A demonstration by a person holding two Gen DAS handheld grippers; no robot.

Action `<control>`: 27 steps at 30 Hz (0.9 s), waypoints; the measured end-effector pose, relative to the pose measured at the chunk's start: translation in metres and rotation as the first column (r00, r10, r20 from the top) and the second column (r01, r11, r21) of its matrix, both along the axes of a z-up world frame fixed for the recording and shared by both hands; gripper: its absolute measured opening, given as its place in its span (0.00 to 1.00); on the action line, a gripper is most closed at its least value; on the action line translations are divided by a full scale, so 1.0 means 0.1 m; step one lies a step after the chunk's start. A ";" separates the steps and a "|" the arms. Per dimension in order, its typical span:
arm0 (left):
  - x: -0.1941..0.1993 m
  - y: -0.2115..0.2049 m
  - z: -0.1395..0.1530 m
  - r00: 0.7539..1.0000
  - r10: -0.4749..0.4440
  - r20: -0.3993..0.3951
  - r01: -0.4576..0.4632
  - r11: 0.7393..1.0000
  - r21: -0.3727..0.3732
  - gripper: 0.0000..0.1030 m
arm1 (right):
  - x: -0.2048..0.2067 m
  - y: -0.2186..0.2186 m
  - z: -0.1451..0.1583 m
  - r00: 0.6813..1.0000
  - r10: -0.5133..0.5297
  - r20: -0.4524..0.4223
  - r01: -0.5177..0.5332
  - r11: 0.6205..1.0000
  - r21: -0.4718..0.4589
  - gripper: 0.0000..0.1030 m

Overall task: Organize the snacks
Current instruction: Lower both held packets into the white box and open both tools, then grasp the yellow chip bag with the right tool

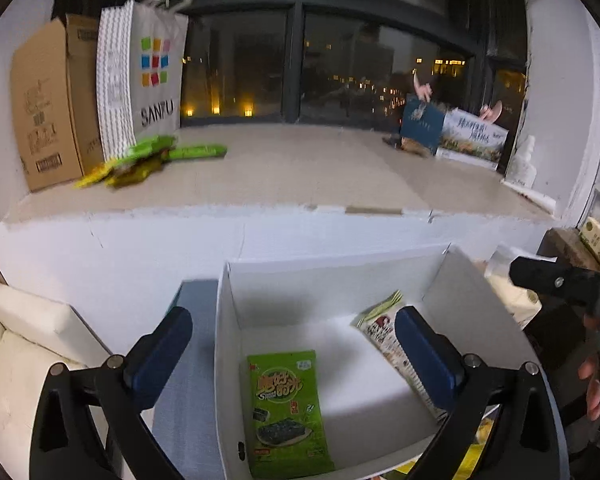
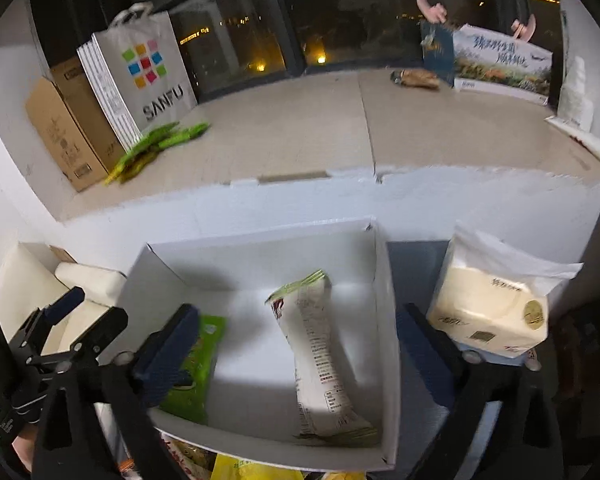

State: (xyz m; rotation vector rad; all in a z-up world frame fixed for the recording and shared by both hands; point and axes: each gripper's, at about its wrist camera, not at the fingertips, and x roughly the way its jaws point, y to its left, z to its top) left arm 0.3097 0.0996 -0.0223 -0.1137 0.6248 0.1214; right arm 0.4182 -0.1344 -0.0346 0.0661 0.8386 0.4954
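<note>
Both grippers, the left gripper (image 1: 292,354) and right gripper (image 2: 300,344), are hovering with fingers spread wide and empty over the white box (image 1: 332,264) at lower centre, where the green seaweed packet (image 1: 286,412) and pale snack bag (image 2: 320,356) are lying, apparently just dropped in for sorting.

Green seaweed packet (image 2: 196,368) half hidden behind jaws; sill snacks (image 1: 140,160) blurred.

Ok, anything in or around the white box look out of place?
Yes: the white packet leans on edge against the box's right wall, unlike the flat green packet. More green packets lie loose on the windowsill.
</note>
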 end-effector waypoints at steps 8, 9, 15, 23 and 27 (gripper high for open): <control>-0.66 -0.18 0.47 0.984 -0.073 0.160 0.068 0.997 0.034 1.00 | -0.54 -0.38 0.47 0.976 -0.035 0.216 0.000 0.987 0.159 1.00; -0.79 -0.20 0.53 0.979 -0.094 0.179 0.091 0.996 0.022 1.00 | -0.64 -0.45 0.52 0.966 -0.043 0.254 -0.003 0.984 0.178 1.00; -1.47 -0.37 0.74 0.971 -0.125 0.203 0.120 0.992 0.039 1.00 | -1.32 -0.82 0.77 0.927 -0.030 0.374 -0.057 0.974 0.218 1.00; -2.36 -0.42 0.57 0.969 -0.122 0.215 0.132 0.991 -0.033 1.00 | -2.33 -1.09 0.62 0.877 0.023 0.480 -0.080 0.992 0.098 1.00; -2.73 -0.43 0.31 0.975 -0.106 0.197 0.122 0.990 -0.073 1.00 | -2.68 -1.23 0.18 0.900 0.002 0.436 -0.045 0.995 0.089 1.00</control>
